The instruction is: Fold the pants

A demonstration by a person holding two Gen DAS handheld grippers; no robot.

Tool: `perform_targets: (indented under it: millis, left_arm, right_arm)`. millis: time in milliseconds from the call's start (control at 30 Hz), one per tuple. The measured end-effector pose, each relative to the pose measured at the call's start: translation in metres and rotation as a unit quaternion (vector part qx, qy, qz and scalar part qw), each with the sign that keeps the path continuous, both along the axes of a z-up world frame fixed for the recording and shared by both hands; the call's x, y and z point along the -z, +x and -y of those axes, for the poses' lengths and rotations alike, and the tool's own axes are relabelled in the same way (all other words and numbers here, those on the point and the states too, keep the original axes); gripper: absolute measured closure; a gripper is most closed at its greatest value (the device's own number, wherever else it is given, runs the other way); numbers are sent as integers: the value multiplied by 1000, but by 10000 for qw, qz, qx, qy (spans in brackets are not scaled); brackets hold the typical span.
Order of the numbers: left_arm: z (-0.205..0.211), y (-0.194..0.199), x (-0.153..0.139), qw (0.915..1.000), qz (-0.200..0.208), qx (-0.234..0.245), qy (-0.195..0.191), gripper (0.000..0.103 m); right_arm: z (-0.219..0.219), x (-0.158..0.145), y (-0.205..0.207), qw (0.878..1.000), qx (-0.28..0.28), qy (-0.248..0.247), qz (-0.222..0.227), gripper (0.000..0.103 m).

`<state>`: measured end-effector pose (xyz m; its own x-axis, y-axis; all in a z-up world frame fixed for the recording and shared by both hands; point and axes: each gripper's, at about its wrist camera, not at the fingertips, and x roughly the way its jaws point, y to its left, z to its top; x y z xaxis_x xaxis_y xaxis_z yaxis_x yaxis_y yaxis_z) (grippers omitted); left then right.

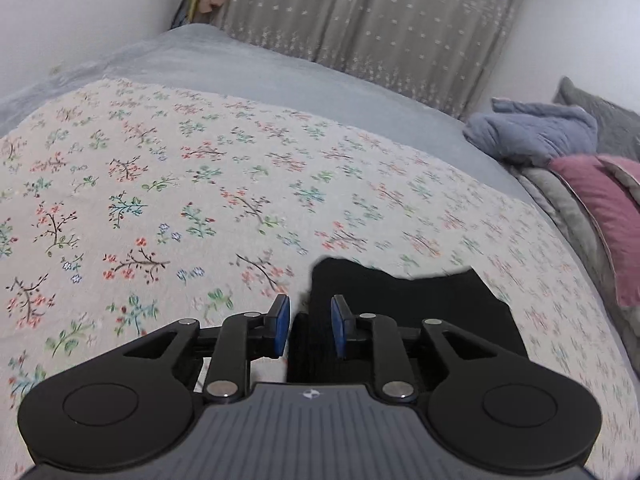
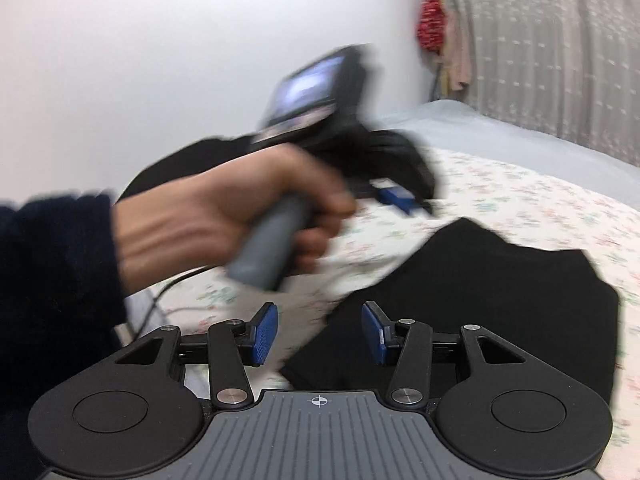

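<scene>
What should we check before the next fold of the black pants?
1. Left gripper let go: ok, jaws apart, pads not pressing cloth.
2. Right gripper let go: ok, jaws open with nothing between them.
3. Black pants lying on the floral bedspread: ok.
4. Pants folded flat and neat: cannot tell, the far edge looks uneven and part is hidden.
5. Room beside the pants to work: ok, bare bedspread on the side away from the pillows.
6. Left hand steady: cannot tell, it is blurred.

A floral bedspread (image 1: 240,184) covers the bed, pink pillow (image 1: 604,216) beside grey curtain (image 1: 380,28).
</scene>
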<state>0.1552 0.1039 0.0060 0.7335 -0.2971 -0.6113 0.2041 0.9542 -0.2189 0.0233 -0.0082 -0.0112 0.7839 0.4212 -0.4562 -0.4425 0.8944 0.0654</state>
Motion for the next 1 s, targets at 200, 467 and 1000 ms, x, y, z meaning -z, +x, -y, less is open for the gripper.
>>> perform_targets:
  millis: [200,467,1000]
  left_arm:
    - [40,-46,6,9983,-42,506,295,66]
    - [67,-47,46,9914,-150,371,1246,65]
    - [44,-48,35,9931,-186,8,1160,28]
  right_arm:
    - [92,-11,19,9881,1472,390,-221,59]
    - [136,33,41,9726,1912,547,-1205,74]
    - [157,50,75,9652,2318,408,-1140,73]
